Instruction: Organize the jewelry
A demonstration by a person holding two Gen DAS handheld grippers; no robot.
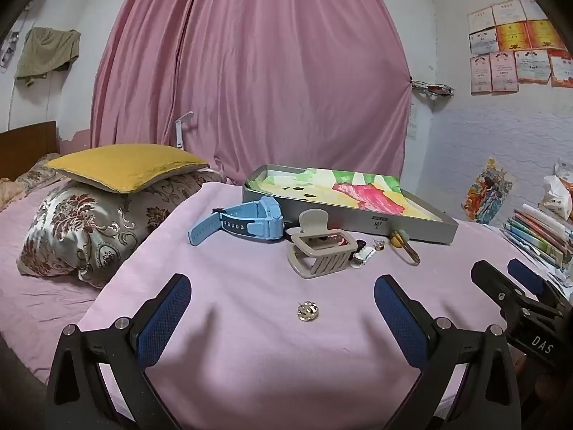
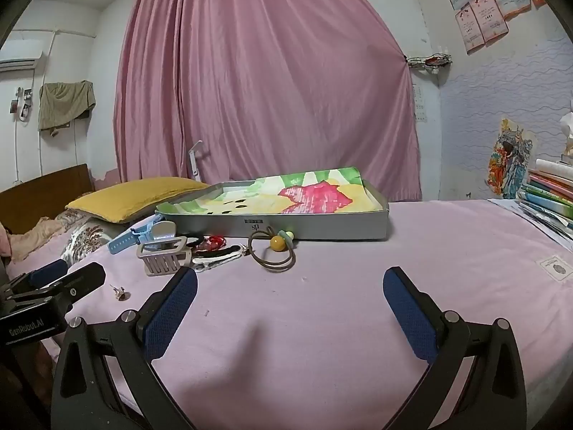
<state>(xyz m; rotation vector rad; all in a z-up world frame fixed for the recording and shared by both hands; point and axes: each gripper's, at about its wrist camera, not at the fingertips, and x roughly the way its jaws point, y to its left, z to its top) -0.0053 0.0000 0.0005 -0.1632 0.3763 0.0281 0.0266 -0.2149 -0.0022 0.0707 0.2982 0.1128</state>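
Nearest the left gripper [image 1: 283, 304], whose jaws stand wide apart with nothing between the pads, lies a small gold flower-shaped brooch or earring [image 1: 307, 311] on the pink sheet [image 1: 250, 358]; it sits just ahead of the blue pads, roughly centred in the gap, a little toward the right pad; it looks light, hard and thin, lying almost flat on soft cloth, so I judge it slippery and easy to push into the fabric; best pinched across its scalloped rim, low and gently

The right gripper [image 2: 290, 297] is likewise spread wide and empty, with only bare sheet between its pads; the same small gold piece [image 2: 120, 292] shows to its left, outside its jaws, near the other gripper's tip

Farther on, a beige claw hair clip [image 1: 320, 251] stands bulky and stiff, springy by the look of it, and would take a grip across its body; touching it on the right are a small black-and-white clip [image 1: 361, 256] and a tiny silver earring [image 1: 379, 244], the latter probably fiddly; a brown hair tie with a yellow bead [image 2: 274, 249] looks soft and floppy, the bead the firmest hold; a blue watch [image 1: 247, 224] lies left of the clip, its strap rubbery and light

Beyond all of these, well ahead of both jaws, sits the shallow grey tray [image 1: 412, 227], lined with a painted sheet, likely the place for the pieces
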